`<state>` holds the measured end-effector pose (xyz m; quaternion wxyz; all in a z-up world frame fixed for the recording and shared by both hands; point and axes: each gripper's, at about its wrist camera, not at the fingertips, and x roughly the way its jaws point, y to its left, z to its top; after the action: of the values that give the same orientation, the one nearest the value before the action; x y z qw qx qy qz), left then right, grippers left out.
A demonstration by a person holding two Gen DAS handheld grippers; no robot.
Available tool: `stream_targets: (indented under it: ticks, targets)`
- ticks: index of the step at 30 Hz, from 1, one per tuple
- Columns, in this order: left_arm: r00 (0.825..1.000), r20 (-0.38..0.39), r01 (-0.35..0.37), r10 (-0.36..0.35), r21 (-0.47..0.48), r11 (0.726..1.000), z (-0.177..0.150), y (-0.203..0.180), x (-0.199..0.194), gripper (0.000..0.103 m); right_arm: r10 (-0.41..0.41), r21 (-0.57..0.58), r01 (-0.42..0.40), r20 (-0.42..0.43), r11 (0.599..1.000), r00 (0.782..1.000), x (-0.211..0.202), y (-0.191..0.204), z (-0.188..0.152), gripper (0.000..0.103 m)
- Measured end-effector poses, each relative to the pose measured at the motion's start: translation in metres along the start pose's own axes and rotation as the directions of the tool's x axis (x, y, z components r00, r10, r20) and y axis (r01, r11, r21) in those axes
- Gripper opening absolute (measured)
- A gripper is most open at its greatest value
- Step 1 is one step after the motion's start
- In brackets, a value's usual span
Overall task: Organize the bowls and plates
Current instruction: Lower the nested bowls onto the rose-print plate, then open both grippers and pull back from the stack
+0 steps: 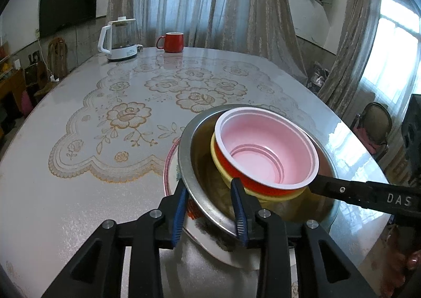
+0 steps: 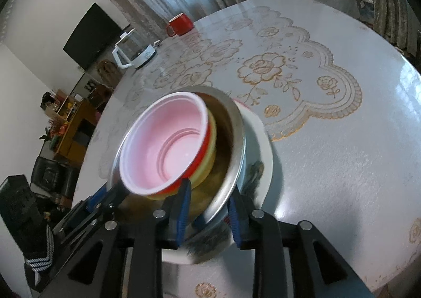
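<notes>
A red bowl with a pink inside is nested in a yellow bowl, which sits in a steel bowl. The steel bowl rests on a white patterned plate. My left gripper straddles the steel bowl's near rim, one finger outside, one inside. My right gripper straddles the opposite rim the same way; its arm shows in the left wrist view. Whether the jaws press the rim is unclear.
The stack stands near the edge of a round table with a floral lace cloth under glass. A white kettle and a red mug stand at the far side. Chairs and shelves surround the table.
</notes>
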<state>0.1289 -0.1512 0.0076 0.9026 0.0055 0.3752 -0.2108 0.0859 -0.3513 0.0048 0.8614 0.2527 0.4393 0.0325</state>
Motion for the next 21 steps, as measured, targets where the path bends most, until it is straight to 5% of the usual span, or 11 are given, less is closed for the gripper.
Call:
stream_targets:
  ticks: [16, 21]
  targets:
    - [1.0, 0.021, -0.01, 0.01, 0.021, 1.0, -0.005, -0.003, -0.012, 0.04, -0.013, -0.014, 0.013, 0.048, 1.0, 0.999, 0.0, -0.003, -0.003, 0.022]
    - [0.999, 0.036, -0.036, 0.035, 0.034, 0.999, -0.01, -0.004, -0.022, 0.07, -0.016, -0.043, 0.019, 0.076, 0.999, 0.997, -0.012, 0.004, -0.009, 0.036]
